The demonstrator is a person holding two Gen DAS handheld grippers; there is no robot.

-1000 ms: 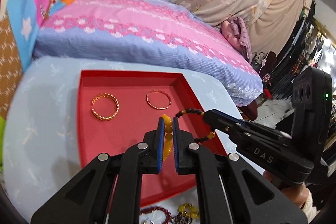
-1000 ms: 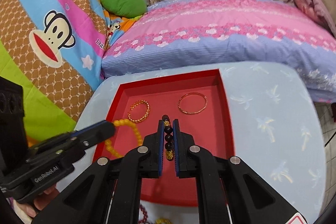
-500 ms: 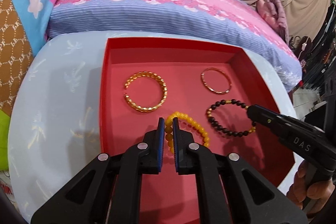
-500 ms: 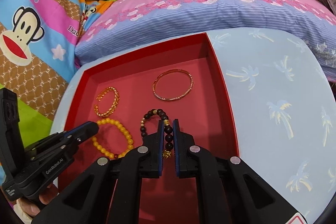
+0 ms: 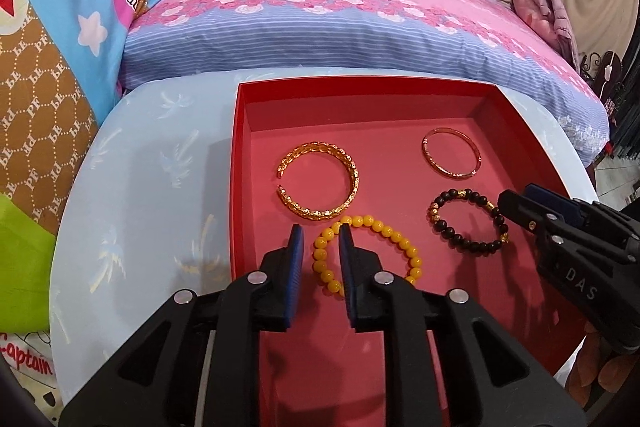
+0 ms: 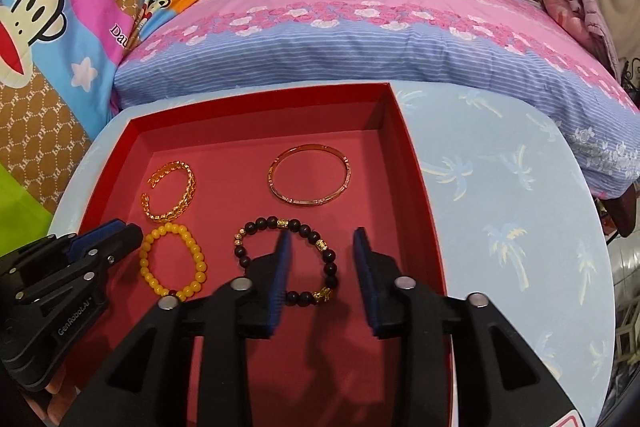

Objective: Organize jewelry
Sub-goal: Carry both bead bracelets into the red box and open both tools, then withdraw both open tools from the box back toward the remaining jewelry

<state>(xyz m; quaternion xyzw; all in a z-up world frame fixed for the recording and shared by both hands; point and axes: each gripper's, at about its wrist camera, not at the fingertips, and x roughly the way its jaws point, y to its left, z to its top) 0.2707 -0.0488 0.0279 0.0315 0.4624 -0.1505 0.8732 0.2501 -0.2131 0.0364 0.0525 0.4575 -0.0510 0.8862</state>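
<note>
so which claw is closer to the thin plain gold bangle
Right. The right claw straddles the black bead bracelet just below the thin gold bangle; the left claw sits over the yellow bead bracelet, diagonally further off.

"DAS" on the right gripper point(image 5: 520, 211) body; "GenRobot.AI" on the left gripper point(image 6: 120, 233) body; "Captain" on bedding point(image 5: 24, 359), partly cut off.

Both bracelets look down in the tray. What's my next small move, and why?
Probably lift both grippers straight up and back. The yellow bracelet and black bracelet lie flat on the tray floor, and the left gripper and right gripper have just opened, pads clear of the beads.
</note>
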